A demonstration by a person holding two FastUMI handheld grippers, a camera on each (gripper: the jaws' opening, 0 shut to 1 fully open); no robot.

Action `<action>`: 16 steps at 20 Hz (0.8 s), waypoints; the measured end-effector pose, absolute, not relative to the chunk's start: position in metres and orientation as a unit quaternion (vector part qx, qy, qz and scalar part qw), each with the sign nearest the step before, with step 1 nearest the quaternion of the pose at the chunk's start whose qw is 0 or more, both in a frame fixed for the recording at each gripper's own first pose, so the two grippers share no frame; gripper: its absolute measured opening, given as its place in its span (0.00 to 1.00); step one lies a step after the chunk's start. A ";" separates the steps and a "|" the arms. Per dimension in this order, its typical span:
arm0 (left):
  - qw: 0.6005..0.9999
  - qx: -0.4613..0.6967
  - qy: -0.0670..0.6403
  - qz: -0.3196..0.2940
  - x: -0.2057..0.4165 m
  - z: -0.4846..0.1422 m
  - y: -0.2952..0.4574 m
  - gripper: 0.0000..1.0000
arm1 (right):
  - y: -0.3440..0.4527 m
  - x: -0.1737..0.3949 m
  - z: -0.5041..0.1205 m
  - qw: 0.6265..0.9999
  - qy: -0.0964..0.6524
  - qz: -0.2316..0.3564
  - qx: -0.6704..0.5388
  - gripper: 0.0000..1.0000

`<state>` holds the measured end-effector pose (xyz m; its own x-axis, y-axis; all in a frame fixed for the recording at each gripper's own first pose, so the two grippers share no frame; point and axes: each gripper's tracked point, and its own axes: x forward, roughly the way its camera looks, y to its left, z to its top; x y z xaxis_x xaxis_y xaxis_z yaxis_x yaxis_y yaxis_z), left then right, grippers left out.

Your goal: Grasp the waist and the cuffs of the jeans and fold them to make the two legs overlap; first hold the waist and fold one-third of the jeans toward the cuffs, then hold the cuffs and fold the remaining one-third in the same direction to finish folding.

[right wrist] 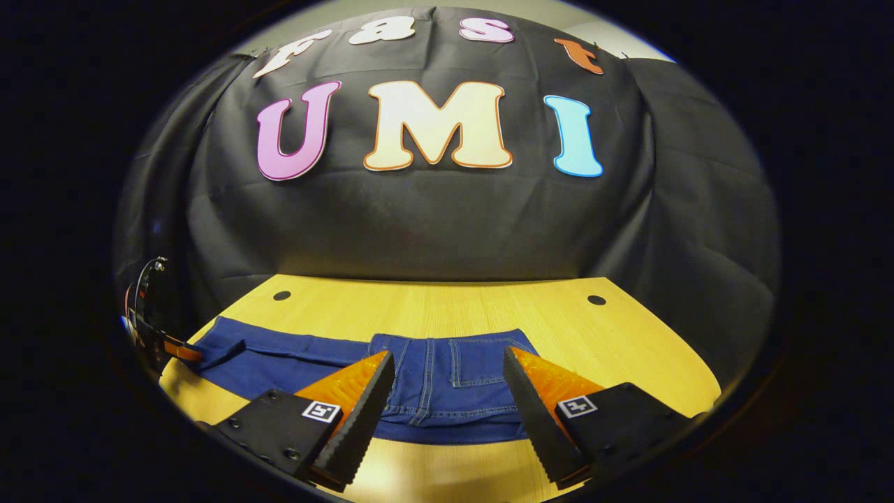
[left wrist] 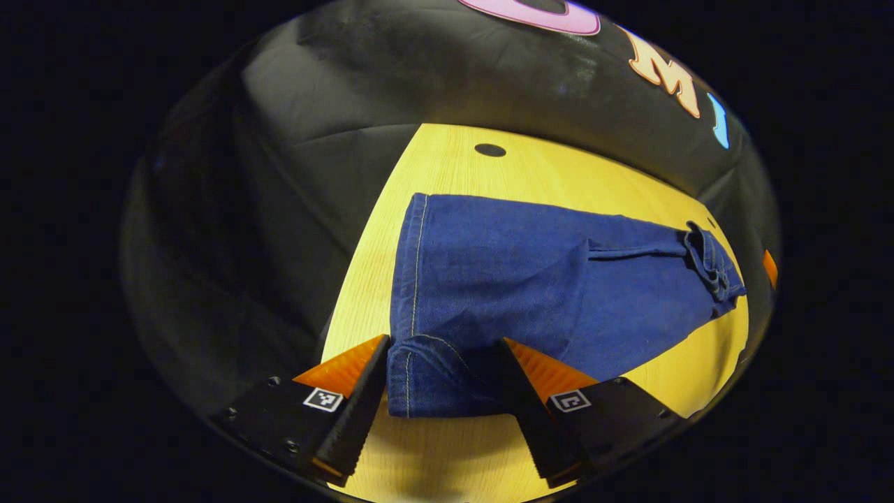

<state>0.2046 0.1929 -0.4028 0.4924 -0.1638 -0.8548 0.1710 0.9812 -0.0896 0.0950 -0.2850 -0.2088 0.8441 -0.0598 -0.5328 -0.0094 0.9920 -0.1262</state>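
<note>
the jeans [left wrist: 531, 293] lie flat across the pale wooden surface [right wrist: 433, 307], dark blue denim stretched sideways in front of the black cloth wall. in the left gripper view the stitched cuff end sits nearest, and the far end looks bunched and rumpled. in the right gripper view the waist, with its pocket seams, lies closest to the front edge of the surface. denim like this looks fairly heavy and a bit stiff for cloth, but it would still sag and drag if lifted by one corner, so i would take it at the thick hemmed parts: the waistband on one side, the cuff hems on the other, catching all the layers there. the left hand-held gripper [left wrist: 443, 363] has its fingers apart, straddling the cuff corner, and i cannot tell whether they touch the cloth. the right hand-held gripper [right wrist: 447, 381] is also spread wide, hanging just over the waist without pinching anything. round dark holes mark the surface behind the jeans.
</note>
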 end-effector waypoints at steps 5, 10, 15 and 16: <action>0.861 -0.016 0.495 -0.119 0.203 -0.400 0.164 0.22 | -0.283 0.092 -0.215 0.956 0.283 -0.002 -0.071 0.97; 0.859 -0.009 0.501 -0.106 0.204 -0.392 0.160 0.00 | -0.287 0.102 -0.200 0.962 0.262 0.011 -0.069 0.98; 0.884 -0.068 0.447 -0.117 0.212 -0.311 0.122 0.00 | -0.314 0.103 -0.177 0.968 0.241 0.019 -0.063 0.98; 0.890 -0.080 0.432 -0.122 0.216 -0.294 0.109 0.00 | -0.321 0.102 -0.172 0.968 0.241 0.020 -0.064 0.98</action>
